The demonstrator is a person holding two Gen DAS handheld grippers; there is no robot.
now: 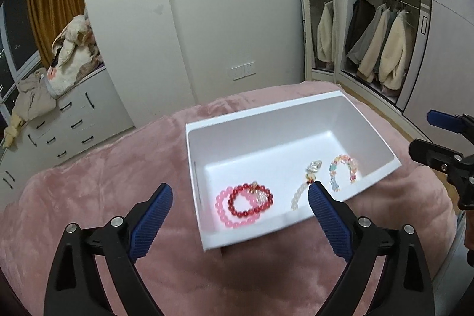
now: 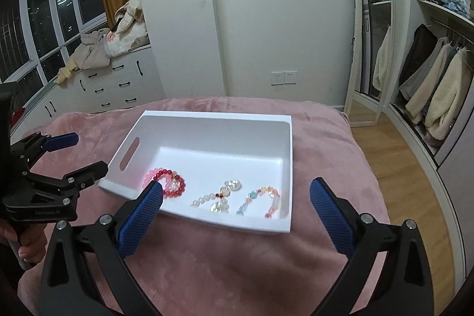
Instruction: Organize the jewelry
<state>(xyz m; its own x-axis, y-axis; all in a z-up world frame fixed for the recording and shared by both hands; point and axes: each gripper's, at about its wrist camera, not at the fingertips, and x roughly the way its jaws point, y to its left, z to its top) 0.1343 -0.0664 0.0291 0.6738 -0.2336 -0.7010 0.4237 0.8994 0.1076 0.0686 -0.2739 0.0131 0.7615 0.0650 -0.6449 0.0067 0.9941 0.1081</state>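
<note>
Jewelry already lies in the white bin (image 2: 288, 168) on the pink bed (image 2: 207, 256): red bracelet (image 1: 250, 199) over pink bracelet (image 1: 234, 212), pearl strand (image 2: 211, 199), pastel bracelet (image 2: 260, 200). Judging by this, little remains. Left gripper (image 1: 240, 222) and right gripper (image 2: 237, 216) hover nearby, fingers wide, holding nothing.

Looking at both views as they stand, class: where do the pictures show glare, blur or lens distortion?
Left wrist view: the white tray floor is washed bright, the pink bracelet glows overexposed, and the wardrobe edges bow from the fisheye. Right wrist view: the multicolored bracelet looks soft, the window frames curve, and ceiling light reflects in the dark glass.
</note>
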